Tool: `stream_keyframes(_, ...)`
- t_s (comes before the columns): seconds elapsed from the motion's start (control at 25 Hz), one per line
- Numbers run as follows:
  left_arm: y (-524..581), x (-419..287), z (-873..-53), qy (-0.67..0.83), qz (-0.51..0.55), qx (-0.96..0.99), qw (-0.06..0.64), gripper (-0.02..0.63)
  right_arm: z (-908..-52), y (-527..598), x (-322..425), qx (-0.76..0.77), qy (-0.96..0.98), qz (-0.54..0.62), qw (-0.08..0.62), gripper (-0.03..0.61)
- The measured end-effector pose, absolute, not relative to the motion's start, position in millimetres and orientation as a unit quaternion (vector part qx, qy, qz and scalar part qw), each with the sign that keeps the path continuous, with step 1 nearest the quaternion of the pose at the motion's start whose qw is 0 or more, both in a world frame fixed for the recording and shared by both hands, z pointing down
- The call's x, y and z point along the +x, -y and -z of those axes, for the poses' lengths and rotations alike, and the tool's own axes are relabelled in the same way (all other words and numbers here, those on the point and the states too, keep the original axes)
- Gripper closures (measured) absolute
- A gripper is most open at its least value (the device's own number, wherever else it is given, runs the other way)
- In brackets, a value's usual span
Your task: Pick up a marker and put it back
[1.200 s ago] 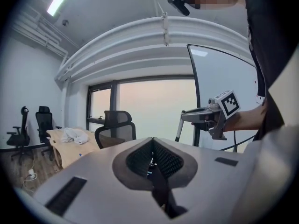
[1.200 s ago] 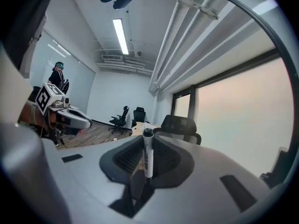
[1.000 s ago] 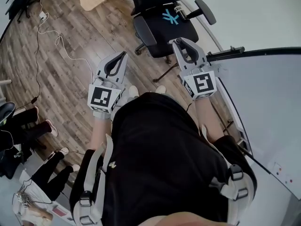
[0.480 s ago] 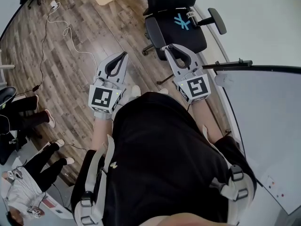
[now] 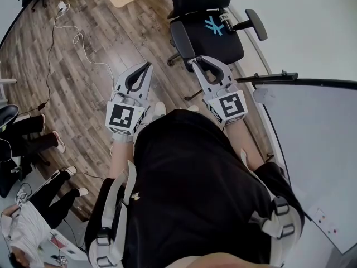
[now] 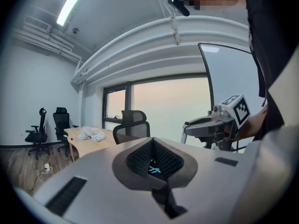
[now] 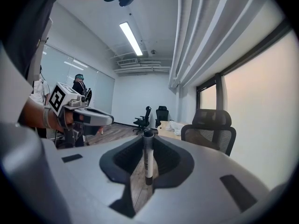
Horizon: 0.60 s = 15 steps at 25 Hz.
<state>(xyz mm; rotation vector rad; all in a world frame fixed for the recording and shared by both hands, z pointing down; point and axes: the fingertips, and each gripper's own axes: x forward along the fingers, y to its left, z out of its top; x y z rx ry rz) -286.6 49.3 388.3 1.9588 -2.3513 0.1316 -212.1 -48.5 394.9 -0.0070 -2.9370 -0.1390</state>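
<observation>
**Ana:** What takes up most of the head view?

**Ben:** Wood floor (image 5: 83,94) on the left and a whiteboard (image 5: 323,133) curving down the right. A black office chair (image 5: 209,35) with a blue logo stands just ahead of the person.

**Ana:** And what has changed over the last second?

**Ben:** Mainly the framing. The person's head has turned, so more of the whiteboard shows than a second ago. The right gripper (image 5: 196,60) has slid a little toward the left gripper (image 5: 147,66), away from the dark rail (image 5: 268,77) at the board's near end. The left one has barely moved.

**Ana:** How do the jaws stand?

**Ben:** In the left gripper view, that gripper's jaws are pressed together with nothing between them. The chair's logo shows through the gap behind the tips. The right gripper's jaws are clamped on the marker (image 7: 148,160), which has a white barrel and a dark cap. It stands upright across them with the cap on top.

**Ana:** So where does that leave the task?

**Ben:** The pick-up looks done, and putting the marker back is what remains. It is carried in the air near the board, not over it. Whether the rail is the marker's resting place cannot be told. If it is, the person would need to swing the right gripper back toward the board.
</observation>
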Motion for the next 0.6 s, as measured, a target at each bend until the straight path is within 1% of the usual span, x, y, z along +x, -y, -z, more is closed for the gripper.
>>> stream_keyframes(0.6, 6, -264, -395, 0.723, -0.049, 0.688, 0.042, 0.606, -385, 120, -168, 0.095, 0.99, 0.043, 0.097, 0.501)
